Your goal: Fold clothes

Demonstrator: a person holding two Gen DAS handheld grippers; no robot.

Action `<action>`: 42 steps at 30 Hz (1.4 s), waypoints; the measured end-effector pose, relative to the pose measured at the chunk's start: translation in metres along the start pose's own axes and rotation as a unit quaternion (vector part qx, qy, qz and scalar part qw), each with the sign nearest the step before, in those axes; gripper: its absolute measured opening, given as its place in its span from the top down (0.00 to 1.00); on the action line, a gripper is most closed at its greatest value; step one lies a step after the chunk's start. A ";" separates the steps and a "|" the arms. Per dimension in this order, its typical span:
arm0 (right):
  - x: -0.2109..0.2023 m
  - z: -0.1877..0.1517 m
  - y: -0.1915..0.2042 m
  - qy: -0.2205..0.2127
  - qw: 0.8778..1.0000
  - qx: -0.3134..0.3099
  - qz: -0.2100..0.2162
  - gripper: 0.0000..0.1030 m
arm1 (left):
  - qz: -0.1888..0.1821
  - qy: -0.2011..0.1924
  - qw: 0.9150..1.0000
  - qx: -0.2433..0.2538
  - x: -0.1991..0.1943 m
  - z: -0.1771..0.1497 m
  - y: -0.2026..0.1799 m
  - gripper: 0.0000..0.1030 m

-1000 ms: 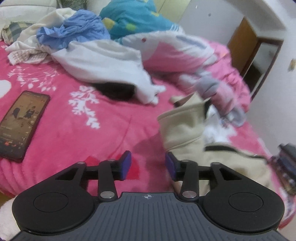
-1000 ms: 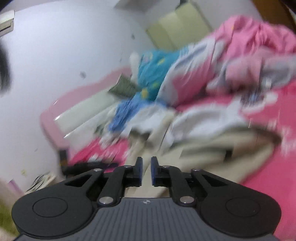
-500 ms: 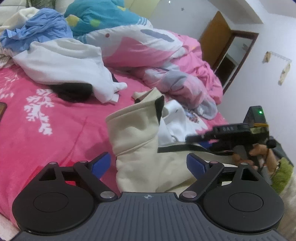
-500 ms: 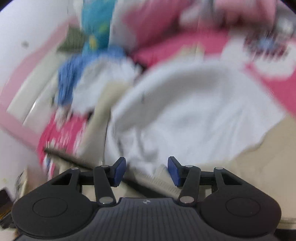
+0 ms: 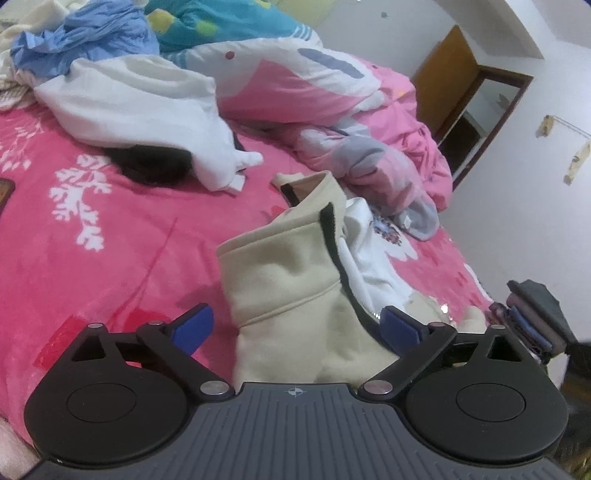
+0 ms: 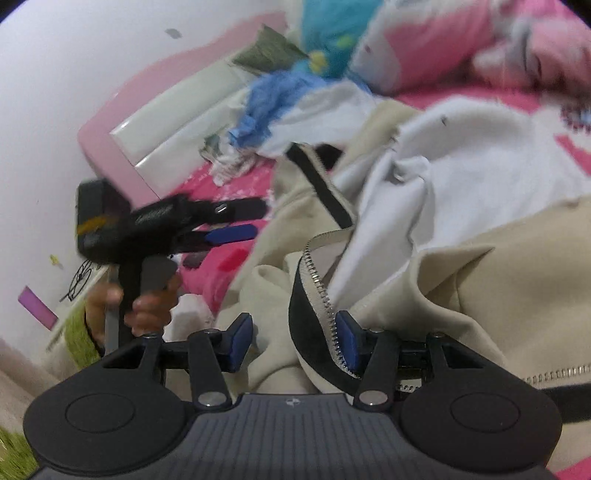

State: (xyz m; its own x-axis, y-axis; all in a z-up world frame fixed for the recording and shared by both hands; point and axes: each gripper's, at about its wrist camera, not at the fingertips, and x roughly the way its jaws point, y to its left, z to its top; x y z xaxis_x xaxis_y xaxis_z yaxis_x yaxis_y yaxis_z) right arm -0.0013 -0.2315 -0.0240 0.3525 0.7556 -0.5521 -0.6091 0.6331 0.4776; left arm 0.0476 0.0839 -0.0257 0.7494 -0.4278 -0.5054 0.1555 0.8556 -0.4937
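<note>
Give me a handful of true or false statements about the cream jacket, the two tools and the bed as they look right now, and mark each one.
1. Both tools stand open. True: the left tool and the right tool each show a wide gap between the blue pads.
2. The cream jacket is neatly folded flat. False: it lies rumpled, its front open on a white lining.
3. The jacket has a metal zipper on a dark band. True.
4. The bedspread is plain blue. False: it is pink with white leaf prints.
5. The left tool is clamped on the blue garment. False: that garment lies far back in the pile.
</note>
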 end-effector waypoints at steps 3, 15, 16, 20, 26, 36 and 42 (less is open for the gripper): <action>-0.001 -0.021 0.040 -0.027 0.994 -0.093 -0.056 0.48 | 0.008 0.006 1.000 0.009 0.003 0.001 -0.010 0.03; -0.023 -0.019 0.080 -0.073 0.961 -0.231 -0.136 0.44 | 0.039 0.019 0.999 -0.009 0.008 -0.005 -0.007 0.03; -0.031 -0.009 0.075 -0.086 0.963 -0.221 -0.126 0.38 | 0.038 0.020 0.999 -0.014 0.006 -0.006 -0.004 0.03; -0.043 0.037 0.046 -0.123 0.977 -0.163 -0.068 0.31 | 0.025 0.017 0.999 -0.033 -0.001 -0.011 0.007 0.03; 0.026 0.108 -0.014 -0.061 0.997 -0.044 0.031 0.30 | 0.015 0.013 0.999 -0.031 -0.007 -0.017 0.015 0.03; 0.122 0.110 -0.108 0.104 0.969 0.192 0.112 0.31 | -0.011 0.006 1.000 -0.017 -0.010 -0.023 0.030 0.03; 0.088 0.076 -0.091 0.092 0.960 0.178 0.194 0.30 | -0.041 0.005 0.998 -0.050 -0.011 -0.017 0.040 0.03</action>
State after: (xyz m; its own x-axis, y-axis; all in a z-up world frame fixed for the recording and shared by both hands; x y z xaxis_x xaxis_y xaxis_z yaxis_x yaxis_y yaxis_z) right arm 0.1392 -0.2097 -0.0638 -0.0032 0.9246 -0.3810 -0.3766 0.3518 0.8570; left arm 0.0347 0.1180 -0.0521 0.7308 -0.4981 -0.4668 0.1511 0.7849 -0.6009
